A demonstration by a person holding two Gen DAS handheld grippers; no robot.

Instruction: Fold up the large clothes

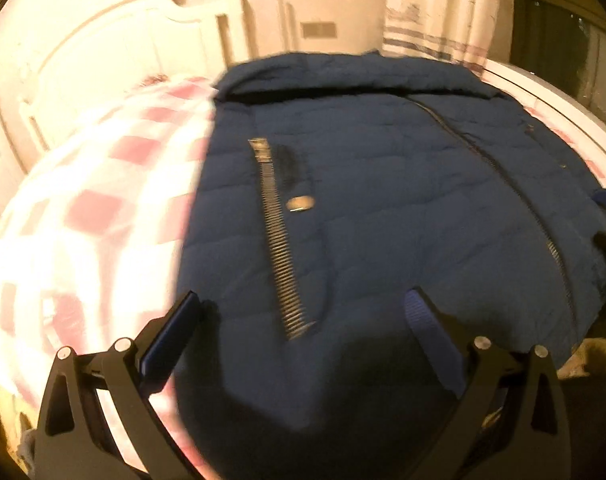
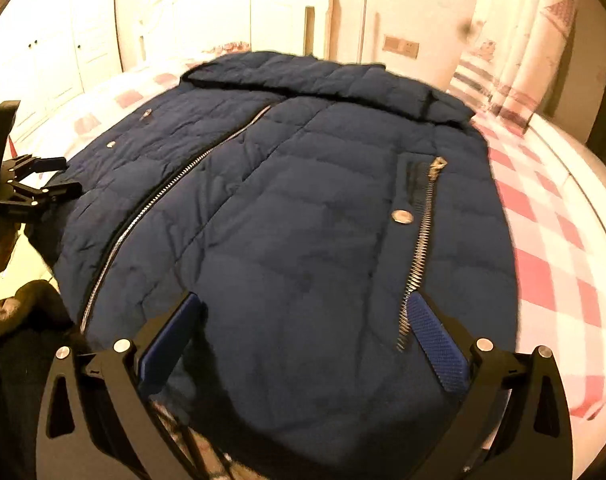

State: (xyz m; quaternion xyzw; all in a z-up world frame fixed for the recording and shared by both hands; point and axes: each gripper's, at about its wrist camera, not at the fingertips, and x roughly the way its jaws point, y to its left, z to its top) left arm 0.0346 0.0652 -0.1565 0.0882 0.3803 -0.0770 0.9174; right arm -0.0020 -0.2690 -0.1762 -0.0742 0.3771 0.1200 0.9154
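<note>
A navy quilted jacket (image 2: 287, 208) lies flat on a bed (image 2: 543, 240) with a red-checked cover. Both the left gripper (image 1: 303, 312) and right gripper (image 2: 303, 312) hover over its near hem, jaws spread wide, grasping nothing.

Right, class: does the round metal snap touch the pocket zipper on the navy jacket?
Apart. The right wrist view shows a strip of navy jacket between the snap and the pocket zipper.

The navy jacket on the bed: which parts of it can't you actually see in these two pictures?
- Sleeves: not visible in either view.
- Navy padded jacket hem: right wrist view, cut off by the bottom edge.
- Pocket zipper: left wrist view, motion-blurred.
- Jacket's right side: left wrist view, runs off the frame's edge.
</note>
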